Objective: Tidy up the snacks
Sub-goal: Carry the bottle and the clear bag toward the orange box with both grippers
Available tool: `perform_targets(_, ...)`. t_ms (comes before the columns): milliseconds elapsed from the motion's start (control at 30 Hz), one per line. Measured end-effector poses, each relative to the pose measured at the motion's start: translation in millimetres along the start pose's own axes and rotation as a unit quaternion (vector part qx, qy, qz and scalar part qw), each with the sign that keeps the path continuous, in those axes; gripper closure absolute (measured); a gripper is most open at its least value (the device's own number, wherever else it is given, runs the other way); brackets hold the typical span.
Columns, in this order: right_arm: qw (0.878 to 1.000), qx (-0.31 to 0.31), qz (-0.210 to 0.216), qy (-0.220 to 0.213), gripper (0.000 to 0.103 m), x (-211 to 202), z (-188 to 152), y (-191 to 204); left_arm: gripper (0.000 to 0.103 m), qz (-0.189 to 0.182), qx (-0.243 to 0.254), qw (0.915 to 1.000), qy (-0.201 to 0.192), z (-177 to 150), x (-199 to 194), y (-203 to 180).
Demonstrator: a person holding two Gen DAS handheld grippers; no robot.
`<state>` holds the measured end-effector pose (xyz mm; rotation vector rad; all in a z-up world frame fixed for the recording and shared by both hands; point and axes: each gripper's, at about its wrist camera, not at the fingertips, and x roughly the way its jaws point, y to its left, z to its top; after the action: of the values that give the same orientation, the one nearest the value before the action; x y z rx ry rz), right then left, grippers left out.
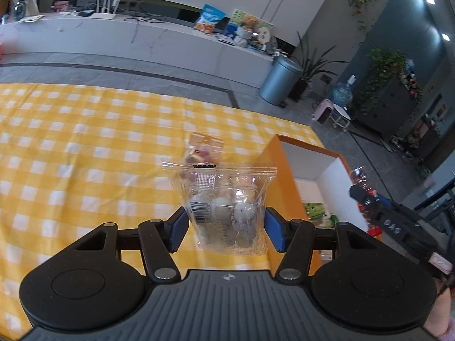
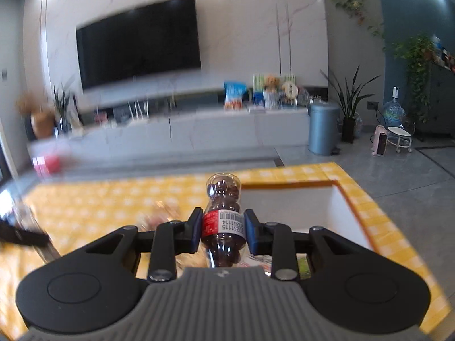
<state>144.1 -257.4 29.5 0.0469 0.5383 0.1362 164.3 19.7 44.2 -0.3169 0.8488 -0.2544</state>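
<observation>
My left gripper (image 1: 226,224) is shut on a clear zip bag of round pale sweets (image 1: 227,207), held upright above the yellow checked tablecloth (image 1: 85,147). Behind it a second small clear snack bag (image 1: 203,153) lies on the cloth. My right gripper (image 2: 223,228) is shut on a small clear bottle of dark round candies (image 2: 224,216) with a red and white label, lifted above the table. An orange-rimmed white box (image 1: 315,167) (image 2: 298,207) stands at the table's right end, with some packets in its bottom. The other gripper's black body (image 1: 392,221) shows at the right of the left wrist view.
Beyond the table are a long white TV bench (image 2: 199,125) with snack bags and toys, a blue bin (image 2: 322,128), potted plants (image 2: 351,105) and a water jug (image 2: 394,112). A large black TV (image 2: 139,39) hangs on the wall. Grey floor runs right of the table.
</observation>
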Motion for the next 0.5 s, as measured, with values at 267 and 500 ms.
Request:
perform_targets(267,0.996,-0.011,-0.048,0.072,0.074,44,-14,-54,0.037,-0.03,0.018,0.9994,0.009,5,35,-28)
perform_targets(500,0.989,0.048,-0.052,0.134,0.074,101,-5,-86,0.037,-0.063,0.008,0.9971,0.043,8,64,-33)
